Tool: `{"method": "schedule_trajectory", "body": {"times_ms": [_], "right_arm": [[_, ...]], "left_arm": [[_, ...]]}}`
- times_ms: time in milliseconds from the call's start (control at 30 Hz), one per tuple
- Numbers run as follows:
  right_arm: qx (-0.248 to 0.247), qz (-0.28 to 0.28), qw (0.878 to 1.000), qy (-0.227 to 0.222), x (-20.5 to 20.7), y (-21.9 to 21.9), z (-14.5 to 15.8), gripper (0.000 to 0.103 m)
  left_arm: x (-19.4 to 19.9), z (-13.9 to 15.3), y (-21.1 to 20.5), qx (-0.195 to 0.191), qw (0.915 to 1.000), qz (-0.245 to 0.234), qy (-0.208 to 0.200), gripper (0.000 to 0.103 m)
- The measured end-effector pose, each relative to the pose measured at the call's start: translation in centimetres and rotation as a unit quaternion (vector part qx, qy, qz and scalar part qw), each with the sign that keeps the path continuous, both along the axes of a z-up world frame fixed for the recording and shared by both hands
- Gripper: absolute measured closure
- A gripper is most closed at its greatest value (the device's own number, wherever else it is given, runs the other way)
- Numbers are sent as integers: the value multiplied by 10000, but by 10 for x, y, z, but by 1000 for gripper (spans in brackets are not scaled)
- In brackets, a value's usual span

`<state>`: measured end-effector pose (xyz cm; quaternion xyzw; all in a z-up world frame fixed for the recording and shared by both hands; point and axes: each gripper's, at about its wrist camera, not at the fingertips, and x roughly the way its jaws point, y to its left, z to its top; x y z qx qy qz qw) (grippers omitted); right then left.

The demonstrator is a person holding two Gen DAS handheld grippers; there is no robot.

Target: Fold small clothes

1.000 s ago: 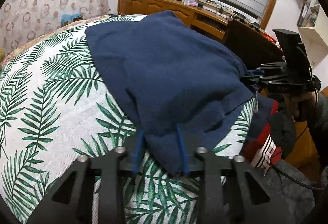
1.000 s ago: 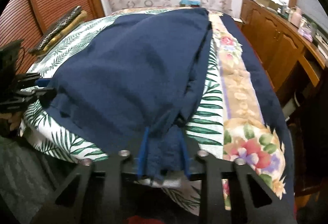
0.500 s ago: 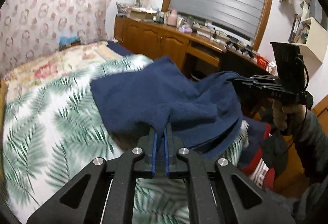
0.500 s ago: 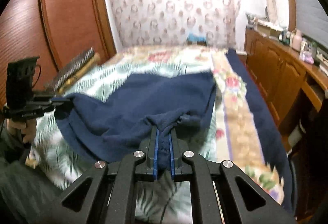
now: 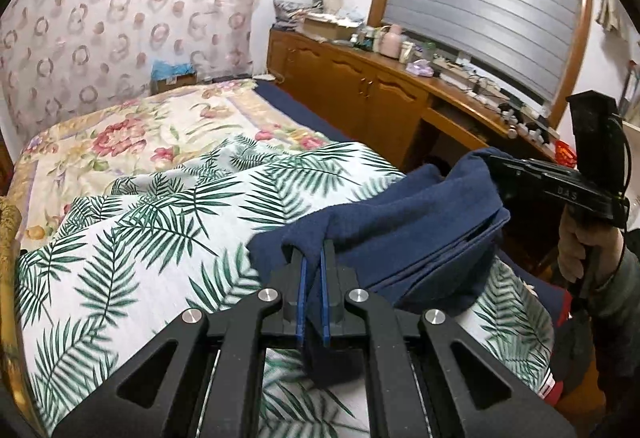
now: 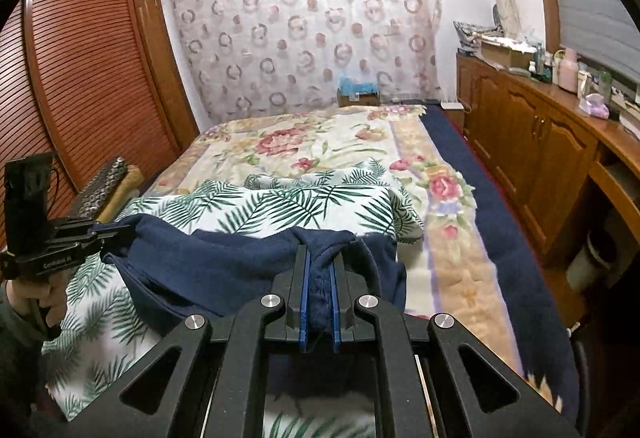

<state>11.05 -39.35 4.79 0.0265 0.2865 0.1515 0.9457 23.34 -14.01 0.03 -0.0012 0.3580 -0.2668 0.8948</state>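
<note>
Left wrist view, left to right. The palm-leaf sheet (image 5: 152,230) covers the near part of the bed (image 5: 132,125), over a floral cover. At lower centre the left gripper (image 5: 313,258) is clamped tight on a corner of the navy garment (image 5: 400,226); the blue pads (image 5: 303,290) pinch the cloth, with a fold draped over the fingertips and a dark strip hanging below them. From there the garment spans to the right as a slack, doubled band raised off the sheet, its lower folds sagging toward the bed edge. At far right the right gripper (image 5: 494,161) grips the opposite corner, carried by a hand (image 5: 576,246). Behind it runs a wooden cabinet (image 5: 360,85) loaded with small items.

Right wrist view, left to right. A louvred wardrobe (image 6: 92,69) fills the left side. Below it the left gripper (image 6: 130,228), held by a hand (image 6: 32,294), bites the garment's far corner. The navy garment (image 6: 224,262) stretches rightward from that point across the palm-leaf sheet (image 6: 312,201) to lower centre, where the right gripper (image 6: 319,258) is closed down on a bunched corner; gathered cloth fills the narrow gap between its pads. The cabinet (image 6: 532,141) lines the right side.
</note>
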Motion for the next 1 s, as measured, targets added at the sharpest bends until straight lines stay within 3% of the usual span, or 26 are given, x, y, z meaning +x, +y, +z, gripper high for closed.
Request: {"method": "schedule_trajectory", "body": {"times_ms": [267,367,433,533,567,633,767,1000], "right_arm": [[-133,-59,9995,264,30,6,-1,95],[-248,-54,9993,263,36,5,11,87],[-457,-29,9988,182,30,8,19,86],[-447,-2,9990,31,23,3,29,74],[-453,25,9990,8,20,1,32,63],[-542,-1,9985,-57,11,-4,34,55],[-550,25,9985,-76,1,-18,26,51],[-613,324,9967,430,30,-13,1,51]], "left_arm": [[28,-22,-3,230,9993,-29,287,96],[28,-20,-2,229,9989,-80,402,93],[20,-13,0,230,9993,-132,276,67],[10,-6,4,219,9993,-250,145,54],[7,-5,5,257,9992,-277,144,51],[1,-7,8,267,9988,-358,192,36],[-6,-24,7,416,9974,-465,369,34],[22,-43,0,408,9970,-289,587,34]]}}
